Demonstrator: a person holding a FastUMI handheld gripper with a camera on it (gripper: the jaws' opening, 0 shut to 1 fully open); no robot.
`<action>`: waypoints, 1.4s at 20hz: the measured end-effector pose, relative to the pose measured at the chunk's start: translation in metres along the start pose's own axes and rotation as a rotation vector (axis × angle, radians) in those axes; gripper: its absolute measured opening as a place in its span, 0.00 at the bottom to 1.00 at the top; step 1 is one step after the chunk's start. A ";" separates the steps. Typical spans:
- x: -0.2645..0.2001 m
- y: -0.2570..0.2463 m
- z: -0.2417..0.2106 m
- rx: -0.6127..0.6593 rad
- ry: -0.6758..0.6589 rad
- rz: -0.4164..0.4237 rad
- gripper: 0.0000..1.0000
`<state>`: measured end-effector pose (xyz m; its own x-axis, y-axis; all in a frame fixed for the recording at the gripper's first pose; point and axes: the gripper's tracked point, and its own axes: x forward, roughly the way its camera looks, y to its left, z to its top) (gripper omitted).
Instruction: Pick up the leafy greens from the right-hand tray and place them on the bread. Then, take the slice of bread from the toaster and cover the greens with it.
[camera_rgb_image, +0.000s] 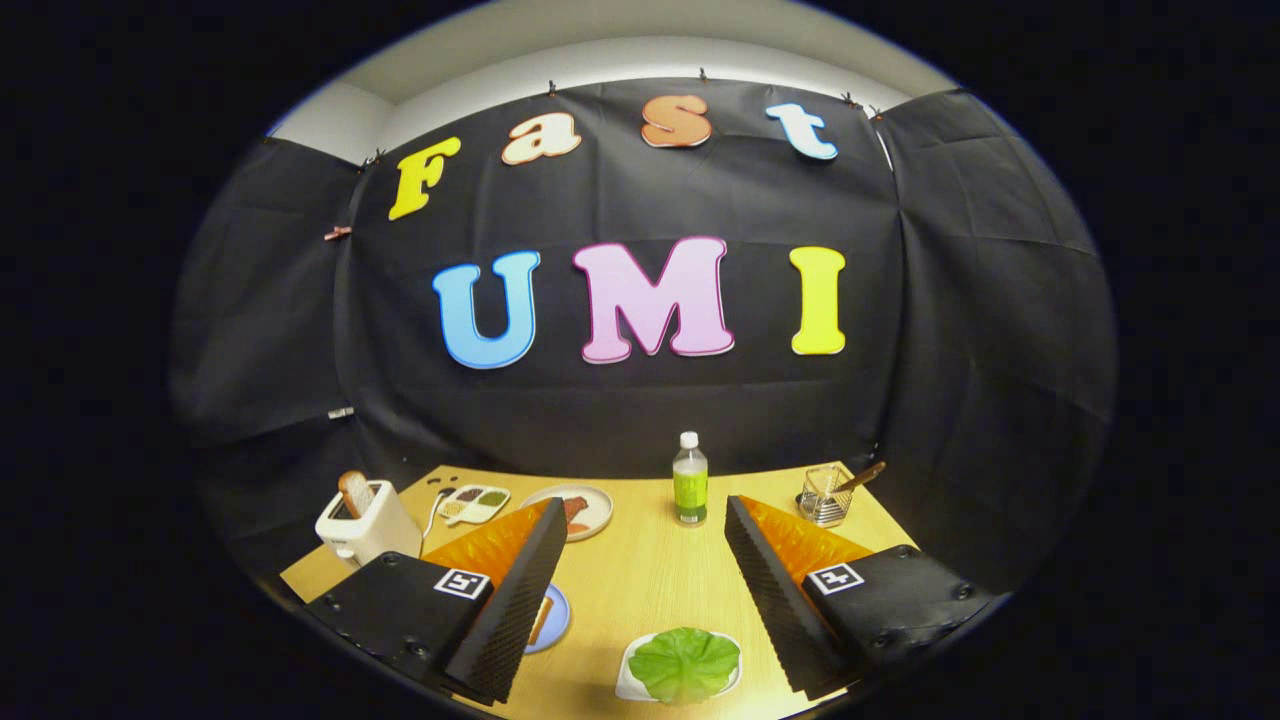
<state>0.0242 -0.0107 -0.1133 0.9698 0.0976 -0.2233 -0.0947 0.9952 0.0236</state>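
Hovering with fingers spread wide and empty, the gripper (640, 590) frames the leafy greens (685, 662) on their white tray (629, 682). Lowering straight and pinching the leaf's raised edge should work best; bread (541, 618), probably, lies on the blue plate (556, 620) behind the left finger, toaster (365, 525) beyond.

My hand-held gripper (640, 590) has matt, ribbed black pads (525, 590); the worktop (640, 570) is smooth pale wood, the toaster (365, 527) glossy white.

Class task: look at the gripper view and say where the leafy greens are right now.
The leafy greens lie on a small white tray on the wooden table, between the open gripper fingers, nearer than the green bottle.
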 end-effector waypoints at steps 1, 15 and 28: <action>0.004 -0.002 -0.016 -0.003 0.038 0.007 0.99; 0.038 -0.024 -0.192 -0.129 0.431 0.135 0.99; 0.038 -0.049 -0.294 -0.234 0.713 0.181 1.00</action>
<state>-0.0005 -0.0553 -0.4095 0.5626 0.1578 -0.8115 -0.3602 0.9303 -0.0688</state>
